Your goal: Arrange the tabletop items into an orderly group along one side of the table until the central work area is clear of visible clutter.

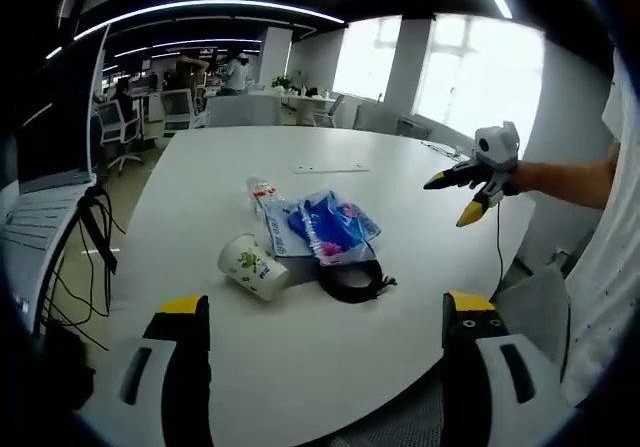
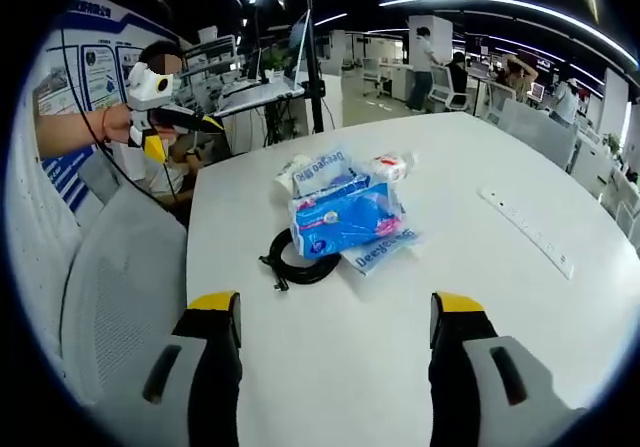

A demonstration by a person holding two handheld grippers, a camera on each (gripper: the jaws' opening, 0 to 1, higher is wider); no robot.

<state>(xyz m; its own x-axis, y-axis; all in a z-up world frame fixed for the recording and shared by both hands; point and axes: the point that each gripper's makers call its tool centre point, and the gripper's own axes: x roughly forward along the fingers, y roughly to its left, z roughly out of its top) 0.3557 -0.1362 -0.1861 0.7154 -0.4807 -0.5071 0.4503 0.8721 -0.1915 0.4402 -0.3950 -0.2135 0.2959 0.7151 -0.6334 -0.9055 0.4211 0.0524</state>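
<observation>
Lying clustered mid-table [image 1: 330, 387]: cup [image 1: 253, 265], blue packets [image 1: 322, 227], black cable [image 1: 352, 281]; both grippers open

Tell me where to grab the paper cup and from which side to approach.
Grip the paper cup across its side wall, near the middle. It lies tipped over on the table, so its rim faces sideways. Probably come down from above with the left gripper, jaws straddling the wall; the blue packets crowd its far side.

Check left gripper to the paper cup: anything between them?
Nothing visible. In the left gripper view, bare white table lies between the open left gripper and the tipped-over paper cup. The black cable coil and blue packets sit beside the cup, off to the right, not in front.
</observation>
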